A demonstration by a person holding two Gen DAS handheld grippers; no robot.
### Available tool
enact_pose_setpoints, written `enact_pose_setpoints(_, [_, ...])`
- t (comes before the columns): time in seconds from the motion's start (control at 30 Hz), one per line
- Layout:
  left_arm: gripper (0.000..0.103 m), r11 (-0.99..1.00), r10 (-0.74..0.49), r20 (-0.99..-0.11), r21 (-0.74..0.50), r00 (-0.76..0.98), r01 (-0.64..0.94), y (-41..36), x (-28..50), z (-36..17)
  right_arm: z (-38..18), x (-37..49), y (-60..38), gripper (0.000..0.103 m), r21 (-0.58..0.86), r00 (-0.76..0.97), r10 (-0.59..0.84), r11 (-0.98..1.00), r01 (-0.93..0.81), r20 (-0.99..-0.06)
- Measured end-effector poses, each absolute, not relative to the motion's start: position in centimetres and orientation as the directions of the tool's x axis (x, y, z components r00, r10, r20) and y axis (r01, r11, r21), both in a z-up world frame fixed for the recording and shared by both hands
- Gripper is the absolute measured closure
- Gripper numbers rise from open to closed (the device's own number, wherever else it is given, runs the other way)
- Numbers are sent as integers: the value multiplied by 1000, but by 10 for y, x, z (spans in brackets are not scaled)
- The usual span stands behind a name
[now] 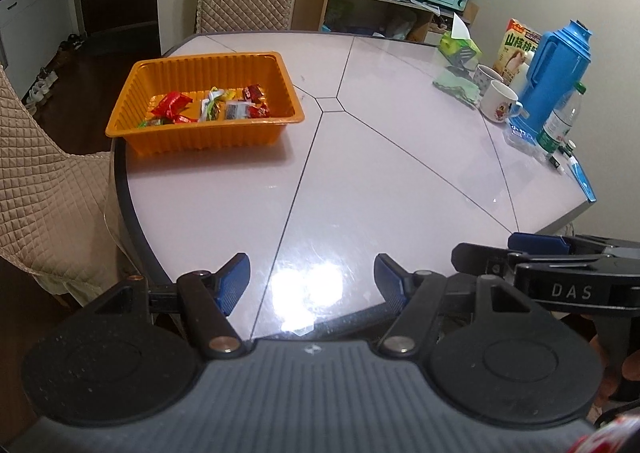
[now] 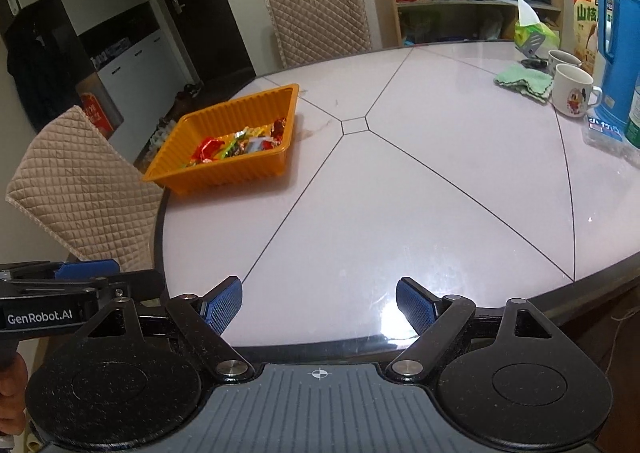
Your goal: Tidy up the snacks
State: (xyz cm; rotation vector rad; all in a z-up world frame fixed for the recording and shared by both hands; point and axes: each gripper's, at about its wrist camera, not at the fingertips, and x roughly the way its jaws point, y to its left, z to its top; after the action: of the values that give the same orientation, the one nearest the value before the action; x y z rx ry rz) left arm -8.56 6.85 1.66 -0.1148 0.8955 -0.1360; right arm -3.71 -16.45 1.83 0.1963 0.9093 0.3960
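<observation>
Both of my grippers hang over the near edge of the worktop [image 1: 400,173], and nothing is in either. My left gripper [image 1: 312,277] has its blue pads parted to about a middling gap, with only bare glossy surface and a glare spot between them. My right gripper [image 2: 319,305] looks much the same: pads apart, empty, touching nothing.

The snacks [image 1: 208,107] are all bunched in the orange tray [image 1: 200,139], which sits far off to my left, at the rim of the worktop beside a quilted chair [image 1: 44,181]. I see no loose wrappers out on the surface.

Now the risks, as I judge them. That tray is light, thin plastic and close to the edge; a careless nudge while reaching in could slide it over the rim and onto the chair. The wrappers look slick and overlap, so I could pinch two at once or lose one. My two grippers are right beside each other too, so they could knock together if I swing both toward the tray.
</observation>
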Motion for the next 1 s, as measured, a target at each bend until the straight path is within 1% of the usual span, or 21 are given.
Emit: enact_pose_setpoints(1.0, [37,986,-167,-773,-148,612,82,66,-77,15,16,-31,-164,19,325,547,411,911,-252,-729])
